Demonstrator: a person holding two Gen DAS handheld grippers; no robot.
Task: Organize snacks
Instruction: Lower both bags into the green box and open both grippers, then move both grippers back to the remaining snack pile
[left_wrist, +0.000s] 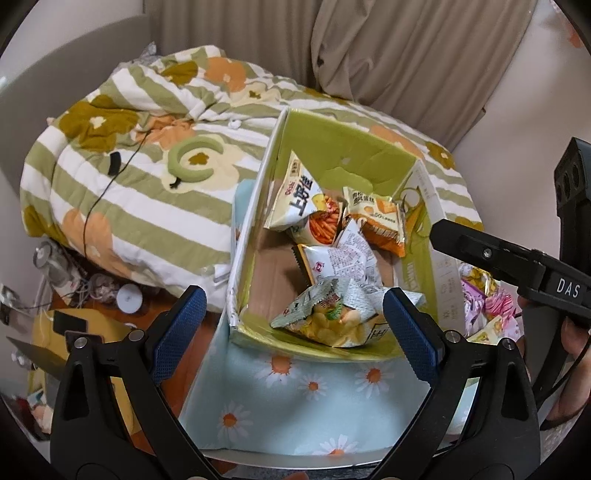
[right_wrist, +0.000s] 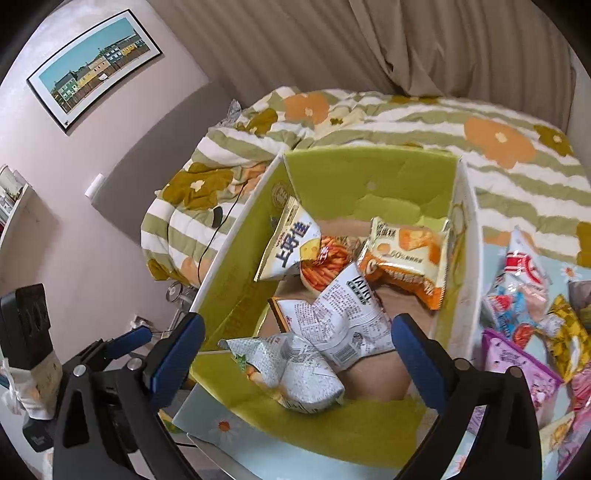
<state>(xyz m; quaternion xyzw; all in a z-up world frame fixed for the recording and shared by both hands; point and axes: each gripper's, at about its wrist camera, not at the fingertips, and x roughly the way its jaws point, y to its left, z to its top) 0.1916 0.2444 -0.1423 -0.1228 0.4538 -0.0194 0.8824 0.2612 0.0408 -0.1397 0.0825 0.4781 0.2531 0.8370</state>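
Observation:
A green-lined cardboard box (left_wrist: 332, 133) stands on a daisy-print cloth (left_wrist: 306, 398); it also shows in the right wrist view (right_wrist: 369, 170). Several snack bags lie in it: a white and yellow bag (left_wrist: 295, 203), an orange bag (left_wrist: 380, 221), a white printed bag (left_wrist: 343, 258) and a crumpled chip bag (left_wrist: 325, 317). My left gripper (left_wrist: 295, 332) is open and empty above the box's near wall. My right gripper (right_wrist: 299, 354) is open and empty over the box, above the crumpled chip bag (right_wrist: 295, 373). The right gripper's finger (left_wrist: 480, 254) reaches in from the right.
More snack bags lie on the cloth right of the box (right_wrist: 524, 314), pink and purple ones among them (left_wrist: 484, 302). A striped floral quilt (left_wrist: 147, 177) is heaped behind and left. A cluttered orange surface with a white cup (left_wrist: 129, 299) lies lower left. Curtains hang behind.

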